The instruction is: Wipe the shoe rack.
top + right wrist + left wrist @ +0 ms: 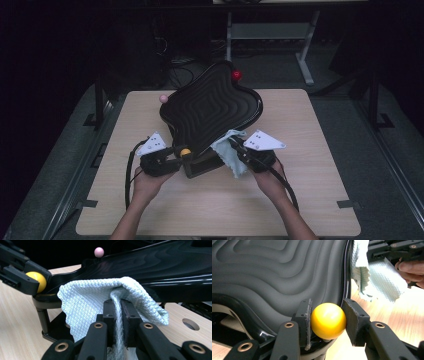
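A black, wavy-edged tray [210, 107] with stepped ridges stands tilted on a stand in the middle of the table. Coloured balls top its corners: red [236, 75], pink [163, 98] and yellow [185, 152]. My left gripper [176, 156] is shut on the yellow ball [328, 320], its pads [306, 320] pressing both sides. My right gripper [236, 147] is shut on a pale blue waffle-weave cloth [231, 150], which drapes against the tray's near right edge. The cloth [100, 305] bunches between the jaws, with the tray's glossy rim [175, 282] just behind it.
The light wooden table [220, 200] has open surface in front of the person's hands [145, 185] and to both sides. A round hole [191, 324] shows in the tabletop near the tray's stand. A metal table frame [305, 60] stands on the dark floor behind.
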Tool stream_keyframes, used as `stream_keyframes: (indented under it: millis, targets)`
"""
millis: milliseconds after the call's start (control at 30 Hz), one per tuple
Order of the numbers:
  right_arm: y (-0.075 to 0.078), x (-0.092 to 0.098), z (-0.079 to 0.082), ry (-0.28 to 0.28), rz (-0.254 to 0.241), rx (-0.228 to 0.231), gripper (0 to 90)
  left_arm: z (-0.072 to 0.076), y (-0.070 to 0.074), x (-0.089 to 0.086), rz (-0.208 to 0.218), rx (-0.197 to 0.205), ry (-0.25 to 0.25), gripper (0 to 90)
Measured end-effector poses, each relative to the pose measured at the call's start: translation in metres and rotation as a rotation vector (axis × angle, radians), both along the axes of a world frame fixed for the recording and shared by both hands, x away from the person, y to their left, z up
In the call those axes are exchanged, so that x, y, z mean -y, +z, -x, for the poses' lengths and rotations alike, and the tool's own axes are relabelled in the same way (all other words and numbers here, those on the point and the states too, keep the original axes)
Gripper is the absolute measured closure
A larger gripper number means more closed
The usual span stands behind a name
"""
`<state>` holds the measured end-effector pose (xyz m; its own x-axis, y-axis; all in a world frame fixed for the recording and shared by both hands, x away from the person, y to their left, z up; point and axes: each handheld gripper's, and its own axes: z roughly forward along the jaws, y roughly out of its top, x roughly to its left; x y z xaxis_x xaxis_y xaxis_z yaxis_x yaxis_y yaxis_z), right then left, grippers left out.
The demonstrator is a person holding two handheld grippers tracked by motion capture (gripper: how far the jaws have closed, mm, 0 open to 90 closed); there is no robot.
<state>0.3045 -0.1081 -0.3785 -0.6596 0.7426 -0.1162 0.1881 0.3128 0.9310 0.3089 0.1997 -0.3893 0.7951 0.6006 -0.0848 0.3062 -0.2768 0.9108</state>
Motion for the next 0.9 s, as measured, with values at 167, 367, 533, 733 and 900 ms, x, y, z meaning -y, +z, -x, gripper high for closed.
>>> stream_keyframes:
  millis: [167,367,533,733,900]
  targets:
    - [-0.006,-0.016,0.004,0.042,0.025,-0.001,82.5,0.002,-0.001,-0.003,0.013,0.003,0.000,60.2]
    - [0.004,0.004,0.005,0.002,0.011,0.006,82.5,0.005,-0.001,-0.006,0.009,0.002,-0.010,60.3]
    - [0.014,0.023,0.005,-0.041,0.001,0.019,82.5,0.006,-0.001,-0.006,0.014,0.006,-0.009,60.3]
    - [0.012,0.018,0.007,-0.023,0.023,0.014,82.4,0.006,-0.001,-0.009,0.012,0.005,-0.017,60.2]
    - [0.031,0.047,0.005,-0.090,-0.011,0.047,82.5,0.008,-0.001,-0.013,0.014,0.004,-0.023,60.3]
